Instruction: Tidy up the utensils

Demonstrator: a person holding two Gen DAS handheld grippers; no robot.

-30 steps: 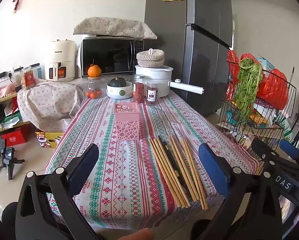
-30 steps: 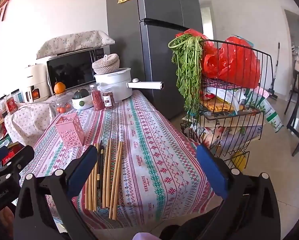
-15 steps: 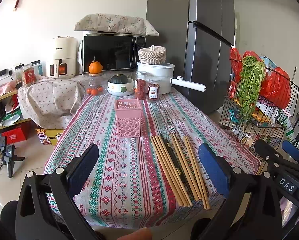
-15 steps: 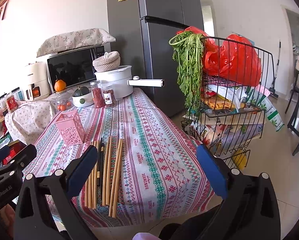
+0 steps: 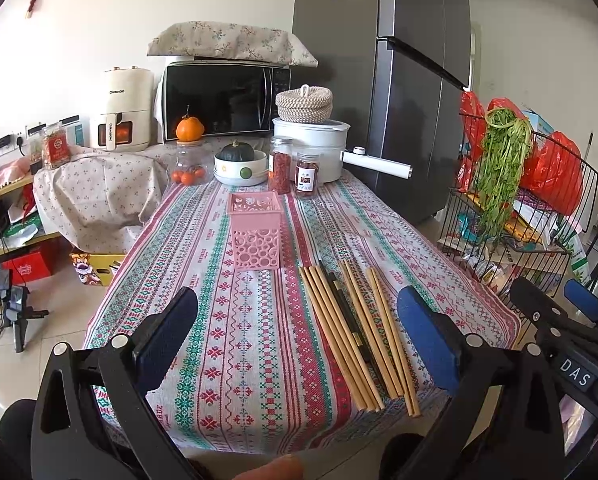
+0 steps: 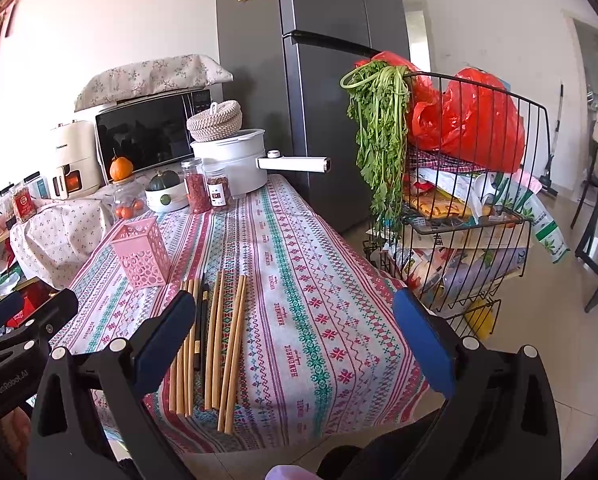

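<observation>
Several wooden chopsticks (image 5: 355,336) and a dark pair lie side by side near the front edge of the patterned tablecloth (image 5: 239,340). A pink perforated holder (image 5: 255,234) stands upright just behind them, nothing showing above its rim. My left gripper (image 5: 299,332) hovers open above the near edge, the chopsticks between its blue pads. My right gripper (image 6: 295,336) hangs open further right, over the same chopsticks (image 6: 223,344) and holder (image 6: 141,254). Neither holds anything. The right gripper's body (image 5: 559,332) shows at the left view's right edge.
At the table's far end stand a white pot (image 5: 311,148) with a long handle, two spice jars (image 5: 281,164), a bowl with a squash (image 5: 241,160) and a tomato jar. A fridge (image 5: 411,80) stands behind; a wire basket cart (image 6: 459,208) of greens and bags is right.
Both views have shifted slightly: the left camera rose and tilted so the table sits lower and closer. Chopsticks and holder have not moved. Both grippers stay open.
</observation>
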